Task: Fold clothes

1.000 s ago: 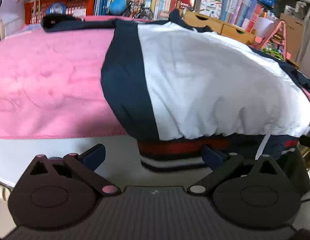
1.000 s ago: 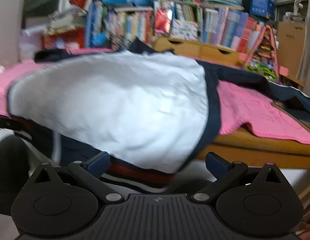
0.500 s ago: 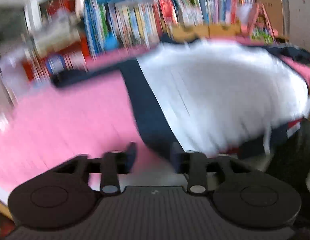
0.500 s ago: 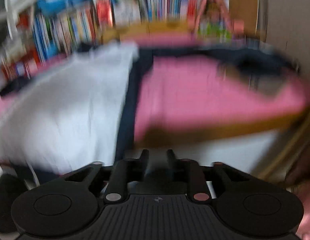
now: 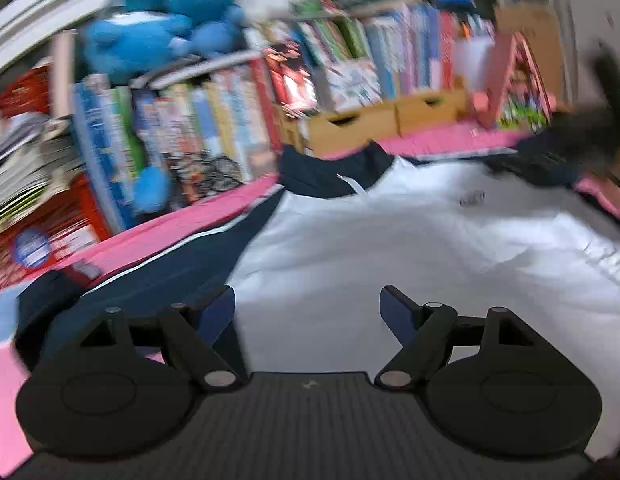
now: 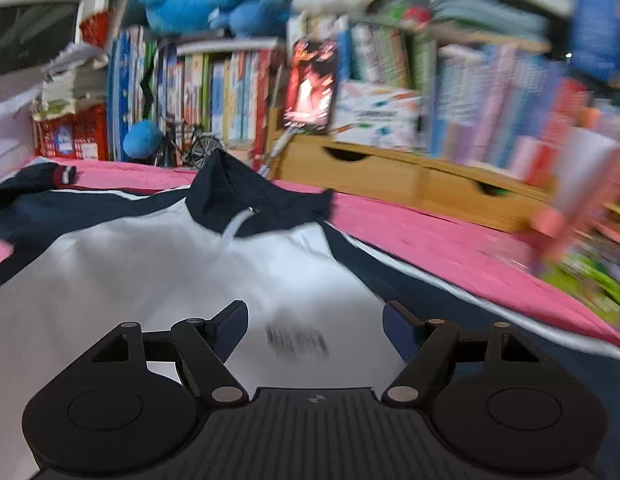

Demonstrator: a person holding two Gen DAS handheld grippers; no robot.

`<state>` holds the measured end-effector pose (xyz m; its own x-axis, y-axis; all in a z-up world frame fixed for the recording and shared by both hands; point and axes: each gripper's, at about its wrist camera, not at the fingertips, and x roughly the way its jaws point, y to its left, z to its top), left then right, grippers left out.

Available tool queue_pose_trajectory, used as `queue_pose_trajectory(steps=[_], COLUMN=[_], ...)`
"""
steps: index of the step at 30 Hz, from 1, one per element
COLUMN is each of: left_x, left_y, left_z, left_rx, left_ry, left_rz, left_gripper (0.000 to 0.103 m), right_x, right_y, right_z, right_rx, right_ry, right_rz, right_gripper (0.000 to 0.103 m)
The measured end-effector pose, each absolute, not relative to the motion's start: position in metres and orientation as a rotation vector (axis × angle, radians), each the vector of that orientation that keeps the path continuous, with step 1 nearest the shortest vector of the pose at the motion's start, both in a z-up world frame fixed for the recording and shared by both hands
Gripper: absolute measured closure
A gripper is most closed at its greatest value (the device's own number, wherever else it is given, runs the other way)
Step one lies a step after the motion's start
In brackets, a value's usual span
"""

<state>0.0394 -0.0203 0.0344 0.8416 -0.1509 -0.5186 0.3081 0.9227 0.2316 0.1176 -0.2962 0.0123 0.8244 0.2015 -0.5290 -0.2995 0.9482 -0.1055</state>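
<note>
Jacket (image 6: 150, 280), white with navy sleeves and collar, lies spread flat on the pink blanket (image 6: 430, 236). Both grippers, left (image 5: 306, 304) and right (image 6: 314, 320), hover low over its white chest, fingers wide apart, holding nothing.

Motion blur smears the jacket's chest print (image 6: 297, 342) beyond reading.

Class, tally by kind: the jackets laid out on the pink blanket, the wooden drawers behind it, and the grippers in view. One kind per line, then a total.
Navy and white jacket: 1
Wooden drawers: 2
Grippers, left gripper and right gripper, both open: 2
Total: 5
</note>
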Motion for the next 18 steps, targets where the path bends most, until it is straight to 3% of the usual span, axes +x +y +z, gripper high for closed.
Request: queue_pose_trajectory(steps=[1,2,3,4,5,11,13,18], left_x=[0.047,0.055,0.063,0.068,0.075,0.091,0.096,0.095], left_y=[-0.02,-0.022,-0.023,-0.022,-0.021,-0.005,0.0,-0.001], left_z=[0.028,0.023,0.019,0.014,0.01,-0.002,-0.003,-0.001], left_rx=[0.321,0.32,0.316,0.311,0.303,0.204,0.154,0.157], left_ry=[0.525,0.536,0.548,0.558,0.574,0.63,0.659,0.669], left_rz=[-0.267,-0.285,-0.301,-0.31,-0.317,-0.371,-0.368,-0.334], left_gripper=[0.025,0.025,0.025,0.025,0.025,0.022,0.013,0.006], right_x=[0.135,0.152,0.169,0.187,0.204,0.308,0.34,0.368], right_y=[-0.289,-0.282,-0.275,-0.267,-0.26,-0.217,-0.204,-0.195], right_z=[0.009,0.006,0.003,0.0,-0.003,-0.021,-0.027,-0.021], right_rx=[-0.194,-0.201,-0.208,-0.215,-0.222,-0.262,-0.273,-0.23], right_ry=[0.55,0.561,0.571,0.582,0.592,0.656,0.676,0.707], right_rz=[0.267,0.266,0.265,0.264,0.263,0.257,0.253,0.193], right_gripper=[0.03,0.041,0.08,0.1,0.097,0.1,0.103,0.098])
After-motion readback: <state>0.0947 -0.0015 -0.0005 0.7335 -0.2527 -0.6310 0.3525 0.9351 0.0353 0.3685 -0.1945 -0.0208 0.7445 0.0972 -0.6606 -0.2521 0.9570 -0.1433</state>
